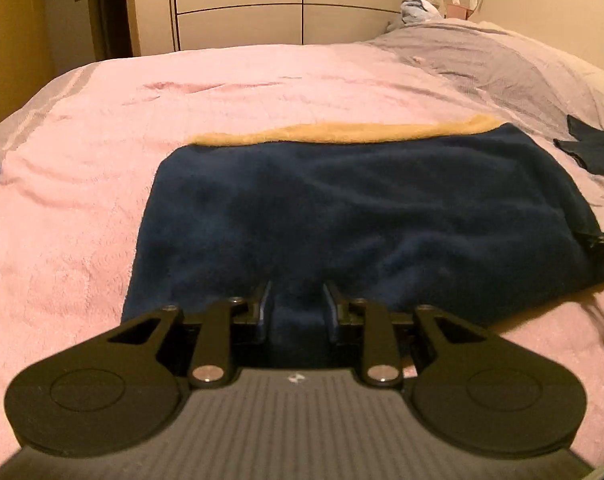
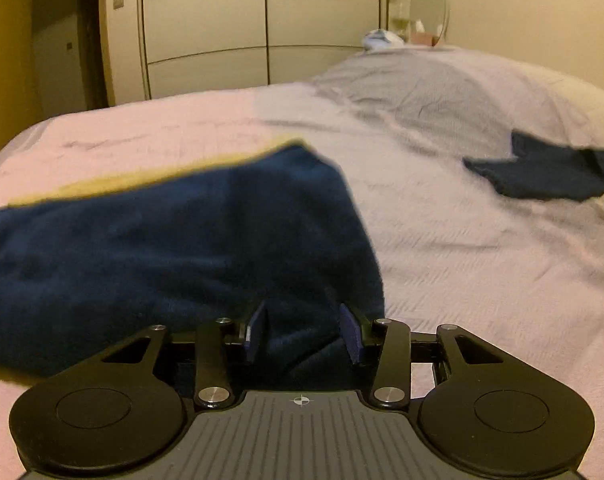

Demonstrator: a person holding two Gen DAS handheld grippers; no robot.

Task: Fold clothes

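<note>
Bed point(image 1: 102, 128) covered by a pink spread; a grey sheet lies over the far right end. A navy fleece garment point(image 1: 362, 216) lies flat near the middle of the spread, folded over, its tan lining point(image 1: 342, 133) showing as a strip along the far edge.

Left gripper point(image 1: 298, 304): at the near edge of the garment, fingers point(image 1: 262, 312) part-spread with a ridge of navy fleece bunched between them. Cannot tell whether the pads press on it.

Right gripper point(image 2: 302, 332): at the garment's near right corner, fingers point(image 2: 352, 336) spread wider, blue pads visible, a fold of the navy fleece garment point(image 2: 162, 248) lying between them. Pads appear clear of the cloth on the inner faces, though the view is blurred. The tip of this gripper shows at the right rim of the left wrist view, against the garment's right edge.

A second dark blue garment point(image 2: 550, 172) lies well apart on the far right of the bed, crumpled. Wardrobe doors point(image 1: 238, 0) and a round mirror point(image 2: 428, 4) stand beyond the bed.
</note>
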